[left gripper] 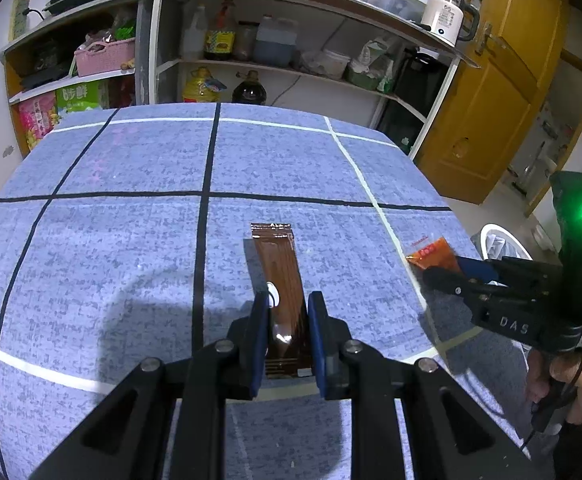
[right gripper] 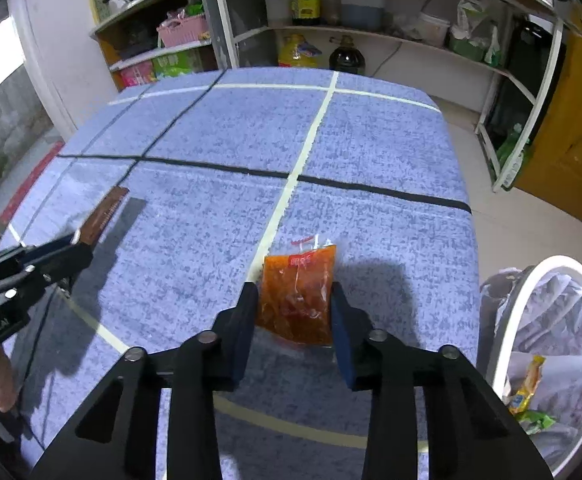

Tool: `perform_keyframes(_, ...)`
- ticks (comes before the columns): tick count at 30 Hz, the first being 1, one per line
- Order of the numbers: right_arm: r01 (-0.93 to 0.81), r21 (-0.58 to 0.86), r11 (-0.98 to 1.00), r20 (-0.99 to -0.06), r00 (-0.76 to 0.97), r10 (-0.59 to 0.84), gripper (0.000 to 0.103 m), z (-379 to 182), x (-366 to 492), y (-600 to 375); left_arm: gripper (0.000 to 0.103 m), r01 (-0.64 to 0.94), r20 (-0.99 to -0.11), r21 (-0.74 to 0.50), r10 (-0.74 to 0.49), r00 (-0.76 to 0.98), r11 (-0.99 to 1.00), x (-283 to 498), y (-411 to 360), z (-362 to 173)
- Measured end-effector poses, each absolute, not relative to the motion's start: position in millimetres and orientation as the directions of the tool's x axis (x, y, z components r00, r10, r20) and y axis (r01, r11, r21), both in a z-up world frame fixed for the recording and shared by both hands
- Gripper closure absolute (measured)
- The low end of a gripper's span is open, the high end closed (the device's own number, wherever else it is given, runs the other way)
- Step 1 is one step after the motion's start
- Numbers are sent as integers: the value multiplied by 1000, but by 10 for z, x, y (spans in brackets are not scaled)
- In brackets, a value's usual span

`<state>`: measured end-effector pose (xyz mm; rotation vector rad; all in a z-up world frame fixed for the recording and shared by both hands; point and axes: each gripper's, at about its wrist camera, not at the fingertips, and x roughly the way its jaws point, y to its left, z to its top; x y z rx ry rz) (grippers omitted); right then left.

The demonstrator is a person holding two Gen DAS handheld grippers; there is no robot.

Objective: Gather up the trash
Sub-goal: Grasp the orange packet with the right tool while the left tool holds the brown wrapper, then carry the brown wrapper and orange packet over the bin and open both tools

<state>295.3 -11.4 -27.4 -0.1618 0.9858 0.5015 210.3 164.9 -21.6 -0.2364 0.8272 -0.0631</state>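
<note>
1. Our left gripper (left gripper: 289, 308) is clenched on the brown wrapper (left gripper: 279, 280), held above the blue table (left gripper: 131, 240).
2. At our three o'clock, our right gripper (right gripper: 295, 312) clamps the orange sauce packet (right gripper: 297, 292) by the table's edge.
3. Farther right, the white-rimmed bin (right gripper: 547, 320) holds wrappers.

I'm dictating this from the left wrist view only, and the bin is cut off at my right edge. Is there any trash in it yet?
Observer: Yes. The right wrist view shows a yellow wrapper and a green wrapper lying inside the lined bin.
Operator: Does the right gripper have the orange sachet?
Observer: The right gripper straddles the orange sachet, with a pad against each of its long edges.
</note>
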Motion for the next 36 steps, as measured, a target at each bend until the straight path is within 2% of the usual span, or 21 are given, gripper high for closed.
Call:
perform_keyframes(10, -511, 95, 854, -817, 450, 360, 90, -224, 2836, -156, 82, -5, -711, -230, -164, 684, 973, 2109, 1515, -174)
perform_keyframes(22, -512, 144, 847, -764, 487, 424, 91, 37, 2687, -464, 82, 54, -684, -237, -206, 700, 970, 2137, 1226, -50)
perform_keyframes(36, -405, 151, 902, -729, 570, 378, 91, 217, 2526, -1285, 82, 180, -663, -246, -300, 685, 953, 2258, 481, 70)
